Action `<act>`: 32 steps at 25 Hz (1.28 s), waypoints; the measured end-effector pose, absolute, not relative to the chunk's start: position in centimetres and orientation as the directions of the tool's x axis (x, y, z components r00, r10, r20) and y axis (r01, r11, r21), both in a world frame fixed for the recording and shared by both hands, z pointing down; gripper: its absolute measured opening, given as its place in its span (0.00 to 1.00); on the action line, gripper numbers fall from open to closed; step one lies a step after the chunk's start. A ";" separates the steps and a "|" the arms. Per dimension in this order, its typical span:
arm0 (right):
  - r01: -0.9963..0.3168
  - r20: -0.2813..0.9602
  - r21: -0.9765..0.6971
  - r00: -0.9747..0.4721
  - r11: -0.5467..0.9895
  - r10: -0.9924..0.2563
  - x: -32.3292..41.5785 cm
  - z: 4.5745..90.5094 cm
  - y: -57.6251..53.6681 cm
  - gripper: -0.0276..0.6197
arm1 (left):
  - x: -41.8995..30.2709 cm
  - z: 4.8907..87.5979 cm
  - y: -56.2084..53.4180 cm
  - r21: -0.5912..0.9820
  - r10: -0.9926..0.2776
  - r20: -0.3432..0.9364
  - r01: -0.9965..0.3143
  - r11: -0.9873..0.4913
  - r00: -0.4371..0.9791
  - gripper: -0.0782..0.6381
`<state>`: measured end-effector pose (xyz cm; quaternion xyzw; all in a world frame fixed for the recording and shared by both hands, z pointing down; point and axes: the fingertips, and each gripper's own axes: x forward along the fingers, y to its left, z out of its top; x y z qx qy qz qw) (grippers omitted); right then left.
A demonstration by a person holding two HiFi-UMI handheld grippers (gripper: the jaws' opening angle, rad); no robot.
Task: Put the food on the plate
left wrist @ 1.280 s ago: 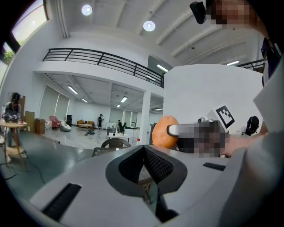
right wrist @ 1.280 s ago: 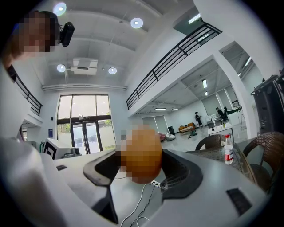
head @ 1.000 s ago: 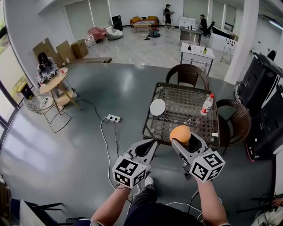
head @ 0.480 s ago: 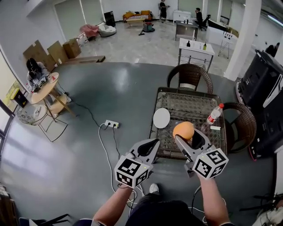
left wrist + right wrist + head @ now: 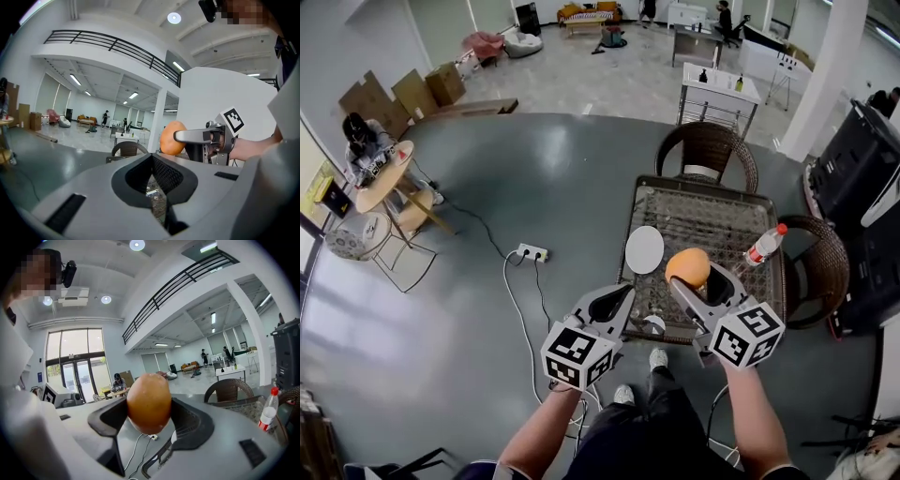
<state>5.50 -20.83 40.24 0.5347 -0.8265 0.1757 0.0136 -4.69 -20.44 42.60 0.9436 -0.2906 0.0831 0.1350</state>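
Note:
An orange, egg-shaped food piece (image 5: pixel 687 267) (image 5: pixel 149 402) is held above the near edge of the glass table (image 5: pixel 694 220), with my right gripper (image 5: pixel 689 281) shut on it. The same food piece (image 5: pixel 172 138) shows in the left gripper view at centre right. A round white plate (image 5: pixel 644 249) lies at the table's left edge, just left of the food. My left gripper (image 5: pixel 614 302) hovers short of the table's near left corner, its jaws closed with nothing between them.
A plastic bottle with a red cap (image 5: pixel 764 246) stands at the table's right side. Wicker chairs stand behind (image 5: pixel 706 150) and right (image 5: pixel 820 267) of the table. A power strip (image 5: pixel 531 252) and cables lie on the floor to the left. A person sits at a round table (image 5: pixel 380 175) far left.
The view has drawn nearer to the table; the plate and table now lie closer to both grippers. The right gripper keeps hold of the orange food throughout.

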 end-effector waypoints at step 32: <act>-0.792 0.622 -0.358 -0.598 0.495 -0.506 6.5 67.6 -38.7 0.50 | -1.6 55.4 -33.1 0.226 -0.604 0.491 -0.761 -0.607 0.628 0.12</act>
